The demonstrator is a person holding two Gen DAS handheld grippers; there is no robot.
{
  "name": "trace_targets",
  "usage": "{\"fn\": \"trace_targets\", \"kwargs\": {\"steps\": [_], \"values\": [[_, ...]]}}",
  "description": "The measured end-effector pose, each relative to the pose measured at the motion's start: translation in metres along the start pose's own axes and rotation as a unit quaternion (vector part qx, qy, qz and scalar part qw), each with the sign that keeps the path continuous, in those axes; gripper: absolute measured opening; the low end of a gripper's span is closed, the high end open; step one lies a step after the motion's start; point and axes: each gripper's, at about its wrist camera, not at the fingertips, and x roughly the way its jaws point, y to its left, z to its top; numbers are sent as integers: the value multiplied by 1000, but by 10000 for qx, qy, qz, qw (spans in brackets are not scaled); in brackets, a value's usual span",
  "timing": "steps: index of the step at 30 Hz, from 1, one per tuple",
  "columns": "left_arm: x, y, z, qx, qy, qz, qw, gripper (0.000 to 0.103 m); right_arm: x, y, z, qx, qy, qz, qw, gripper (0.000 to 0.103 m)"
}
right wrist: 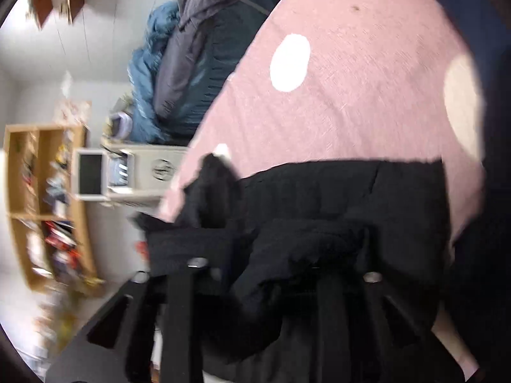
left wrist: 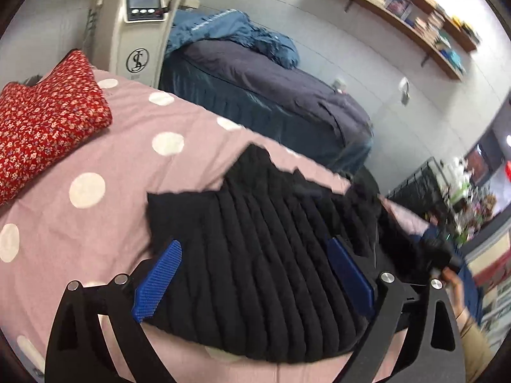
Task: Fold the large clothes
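One black quilted jacket (left wrist: 271, 242) lies on the pink polka-dot bedspread (left wrist: 105, 159), ribbed in parallel stitched channels, its far edge rumpled. One folded red floral garment (left wrist: 44, 118) rests well apart on the same bedspread. The left gripper (left wrist: 255, 281) stands spread wide over the jacket. The right gripper (right wrist: 281, 265) is buried in bunched black fabric; its state cannot be told.

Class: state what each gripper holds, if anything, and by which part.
Left gripper: open, holding nothing, over the black quilted garment. Right gripper: fingers hidden under black fabric; cannot be told.
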Motion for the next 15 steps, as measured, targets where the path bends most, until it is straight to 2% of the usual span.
{"fn": "trace_targets", "kwargs": {"steps": [1,2,4,6,8,10,11,12,13,14,15], "values": [[3,-10,-10,175,64,9,9998,91,-8,1,-3,161,-37,318,9994,72],[4,-17,-17,300,100,11,9995,91,-17,1,-6,333,-144,597,9976,86],[4,-33,-32,581,134,51,9982,91,-35,3,-12,549,-421,871,9938,88],[4,-44,-42,793,111,152,9967,92,-49,10,-16,453,-462,906,9938,88],[0,-58,-53,1074,4,306,9937,93,-68,27,-31,-175,-711,453,9963,88],[-5,-68,-62,1306,-124,407,9905,94,-79,52,-57,-1175,-934,-274,9883,88],[-6,-74,-68,1422,-203,441,9886,96,-82,64,-75,-1737,-1094,-698,9762,88],[-8,-79,-74,1474,-270,473,9876,97,-82,78,-101,-2429,-1282,-1166,9544,88],[-8,-85,-80,1480,-330,521,9871,97,-80,84,-118,-2834,-1346,-1419,9388,90],[-8,-88,-83,1478,-333,520,9871,97,-74,89,-140,-3307,-1377,-1706,9179,91],[-6,-93,-88,1483,-304,484,9873,97,-70,90,-154,-3571,-1390,-1877,9044,91]]}}
